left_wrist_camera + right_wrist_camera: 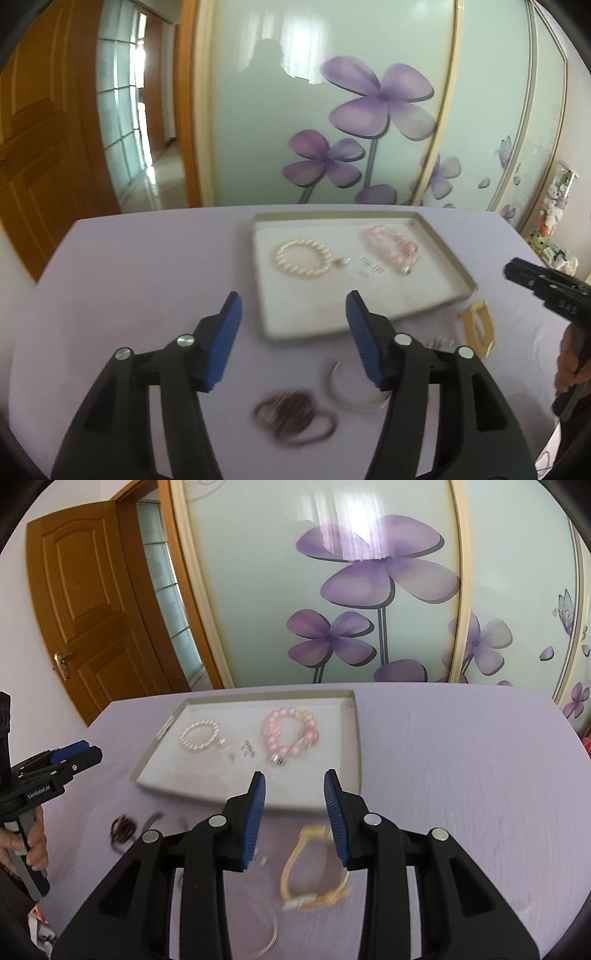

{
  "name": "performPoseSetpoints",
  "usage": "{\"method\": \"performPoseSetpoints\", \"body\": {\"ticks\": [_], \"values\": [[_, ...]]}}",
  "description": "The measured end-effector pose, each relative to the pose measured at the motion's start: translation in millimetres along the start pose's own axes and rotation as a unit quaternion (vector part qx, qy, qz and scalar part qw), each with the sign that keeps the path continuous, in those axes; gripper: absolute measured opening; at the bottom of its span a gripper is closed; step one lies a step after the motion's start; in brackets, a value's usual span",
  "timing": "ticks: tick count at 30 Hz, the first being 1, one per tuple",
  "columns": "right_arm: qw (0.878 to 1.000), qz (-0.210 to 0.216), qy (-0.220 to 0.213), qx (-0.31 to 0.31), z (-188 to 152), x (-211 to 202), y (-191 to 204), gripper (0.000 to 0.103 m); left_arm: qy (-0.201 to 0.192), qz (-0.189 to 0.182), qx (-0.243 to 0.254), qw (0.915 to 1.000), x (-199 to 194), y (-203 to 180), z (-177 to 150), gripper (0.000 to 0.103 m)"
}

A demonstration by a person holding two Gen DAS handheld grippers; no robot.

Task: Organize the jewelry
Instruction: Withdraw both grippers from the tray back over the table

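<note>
A grey tray (pixel 258 280) (pixel 356 738) sits at the far side of the lilac table. In it lie a pearl bracelet (pixel 301 258) (pixel 199 736), a pink bead bracelet (pixel 391 247) (pixel 291 734) and a few small metal pieces (pixel 249 751). On the table before the tray lie a dark maroon coil (pixel 291 411) (pixel 123 829), a silver bangle (pixel 351 391) (pixel 266 923) and a yellow strap loop (pixel 478 326) (pixel 314 867). My left gripper (pixel 293 302) (pixel 88 751) hangs open and empty above the coil and bangle. My right gripper (pixel 295 779) (pixel 517 269) hovers open over the yellow strap, not touching it.
The lilac table (pixel 147 277) ends at a rounded far edge just behind the tray. Behind it stands a glass wardrobe door (pixel 369 590) with purple flowers, with a wooden door (pixel 92 609) to the left. A hand (pixel 35 845) holds the left gripper's handle.
</note>
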State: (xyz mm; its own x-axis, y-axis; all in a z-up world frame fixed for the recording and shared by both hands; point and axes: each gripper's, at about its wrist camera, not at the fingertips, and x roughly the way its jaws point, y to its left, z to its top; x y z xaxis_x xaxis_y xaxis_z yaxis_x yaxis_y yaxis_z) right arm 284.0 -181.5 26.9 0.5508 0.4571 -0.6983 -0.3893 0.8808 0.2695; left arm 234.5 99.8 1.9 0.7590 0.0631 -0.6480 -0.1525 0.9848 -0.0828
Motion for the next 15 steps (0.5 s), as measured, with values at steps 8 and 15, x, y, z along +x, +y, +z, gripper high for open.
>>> {"method": "performPoseSetpoints", "body": {"ticks": [8, 15], "values": [[1.000, 0.002, 0.012, 0.001, -46.7, -26.4, 15.8, 0.041, 0.010, 0.023, -0.017, 0.9995, -37.1, 27.6, -50.6, 0.074], [0.999, -0.006, 0.040, 0.001, -77.2, -30.2, 21.9, 0.052, 0.008, 0.036, -0.033, 0.9988, -53.0, 39.1, -72.8, 0.084]]}}
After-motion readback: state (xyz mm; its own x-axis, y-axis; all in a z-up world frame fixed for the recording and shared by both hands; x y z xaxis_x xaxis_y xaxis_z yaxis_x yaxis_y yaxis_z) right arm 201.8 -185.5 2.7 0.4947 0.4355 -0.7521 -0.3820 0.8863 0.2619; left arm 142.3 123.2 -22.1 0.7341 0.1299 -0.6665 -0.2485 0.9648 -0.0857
